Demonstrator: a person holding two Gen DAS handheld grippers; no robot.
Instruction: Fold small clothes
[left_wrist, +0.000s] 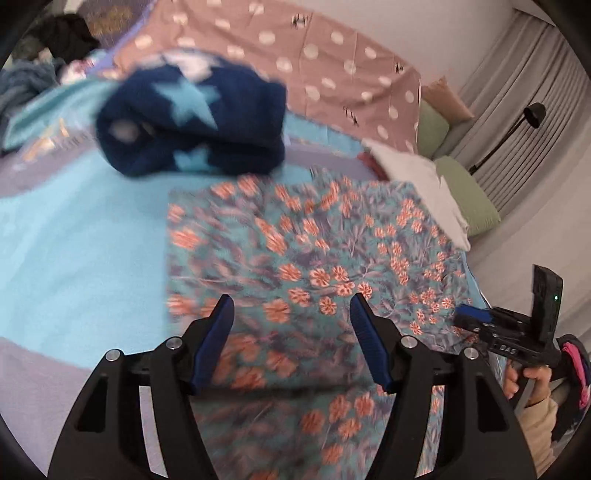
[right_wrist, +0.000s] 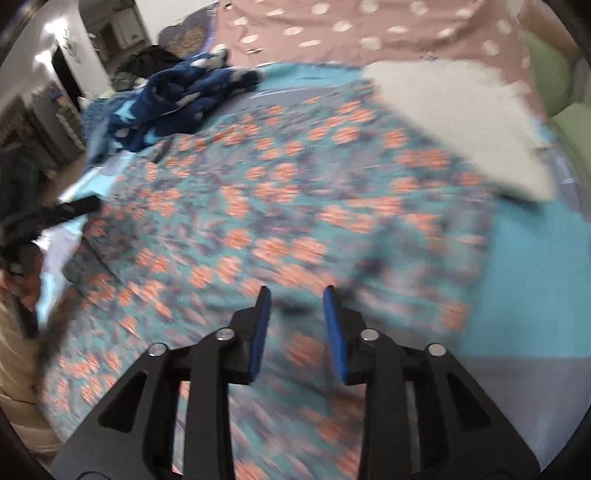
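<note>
On a bed spread with a light blue and lilac blanket (left_wrist: 74, 236), a teal floral garment (left_wrist: 303, 266) with orange blossoms lies flat, folded into a rough rectangle with a straight left edge; the left gripper (left_wrist: 291, 321) hangs just above its near part, blue-padded fingers (left_wrist: 218, 339) spread wide and holding nothing; the right gripper (right_wrist: 297, 317), seen from its own camera, hovers over the same cloth (right_wrist: 258, 206) with fingers parted and empty, the picture smeared by motion blur; in the left wrist view that right gripper (left_wrist: 476, 317) shows at the garment's right edge, a hand (left_wrist: 528, 380) wrapped round its handle; beyond the floral piece sits a bundled navy fleece with pale blue stars (left_wrist: 192, 122), and to the right a white cloth (left_wrist: 417, 181) lies near the garment's far corner, beside green pillows (left_wrist: 469, 199); a dusty pink polka-dot sheet (left_wrist: 325, 62) covers the far side of the bed; a black lamp (left_wrist: 532, 114) stands against grey curtains (left_wrist: 524, 74)
</note>
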